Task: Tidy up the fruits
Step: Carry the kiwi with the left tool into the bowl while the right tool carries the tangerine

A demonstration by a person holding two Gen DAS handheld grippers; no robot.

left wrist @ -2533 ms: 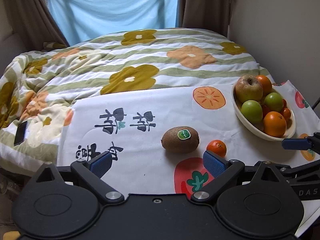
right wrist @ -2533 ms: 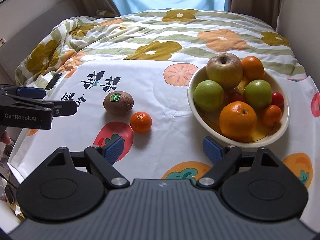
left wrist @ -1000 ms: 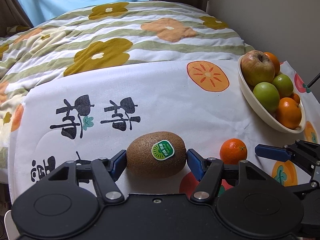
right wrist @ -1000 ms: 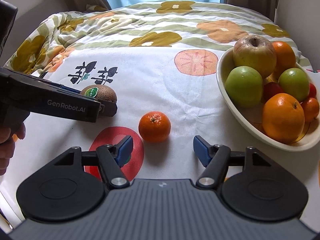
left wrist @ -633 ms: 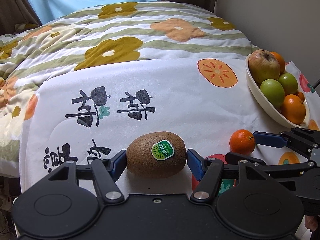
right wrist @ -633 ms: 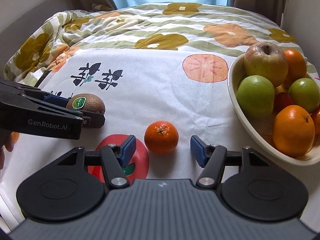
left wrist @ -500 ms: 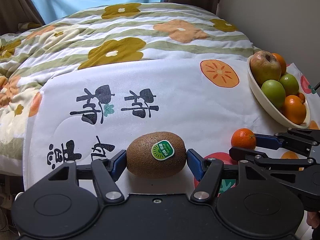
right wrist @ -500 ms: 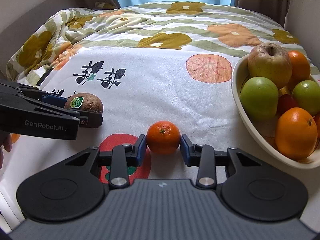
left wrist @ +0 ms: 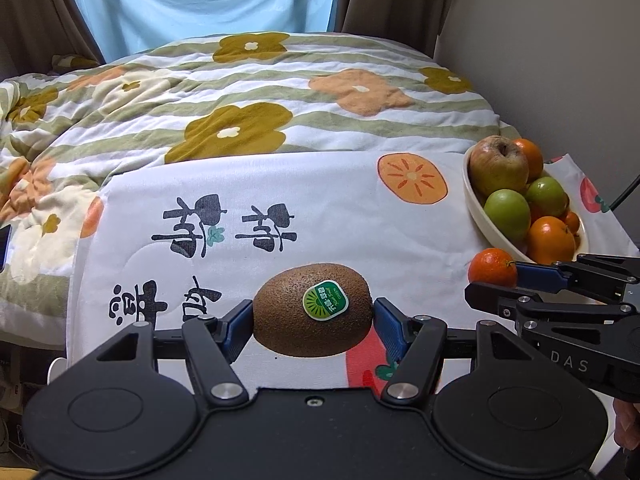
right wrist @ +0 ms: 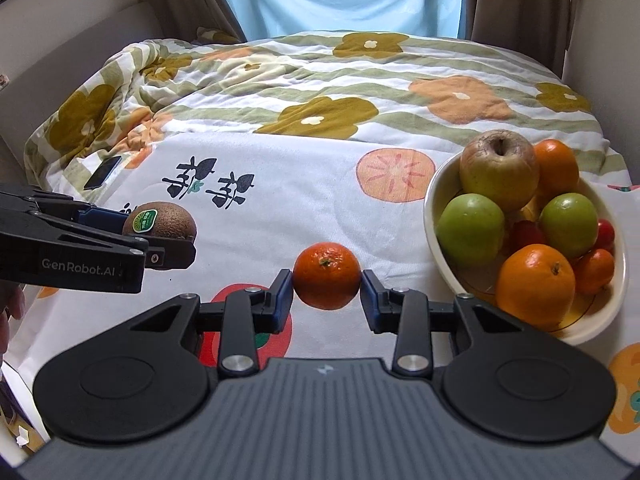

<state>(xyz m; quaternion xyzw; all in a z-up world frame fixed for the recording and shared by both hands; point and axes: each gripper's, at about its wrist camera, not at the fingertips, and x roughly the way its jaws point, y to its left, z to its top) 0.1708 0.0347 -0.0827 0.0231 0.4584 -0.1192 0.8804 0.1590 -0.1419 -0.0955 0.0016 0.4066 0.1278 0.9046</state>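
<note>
The jaws of both tools are clamped on fruit: the left gripper (left wrist: 314, 318) pinches a kiwi (left wrist: 314, 309) end to end across its long axis, and the right gripper (right wrist: 326, 290) squeezes a small mandarin (right wrist: 327, 275) across its middle, blue pads pressed to either flank. Both fruits look lifted just clear of the printed cloth (right wrist: 280, 208) spread over the near end of the bed, with the kiwi to the left and the mandarin near the middle, close to the cream fruit bowl (right wrist: 434, 216) on the right. That bowl is already heaped with a russet apple (right wrist: 498, 168), two green apples, oranges and some small red fruit, so I'd guess these two are headed there. Both pieces are light, so weight is no worry. The kiwi's fuzzy skin should give the pads decent purchase, but its flesh bruises if pinched hard, and held by its tapered ends it could pivot or squirt out; a hold across the fatter middle would seem steadier. The mandarin has loose, slightly waxy peel over soft segments, so it may shift inside its skin under pressure, and the hold at its widest line looks right. On that full pile either one could roll off, so a gentle set-down in a gap suits them. A phone (right wrist: 103, 172) lies on the floral quilt (right wrist: 320, 80) at far left.
</note>
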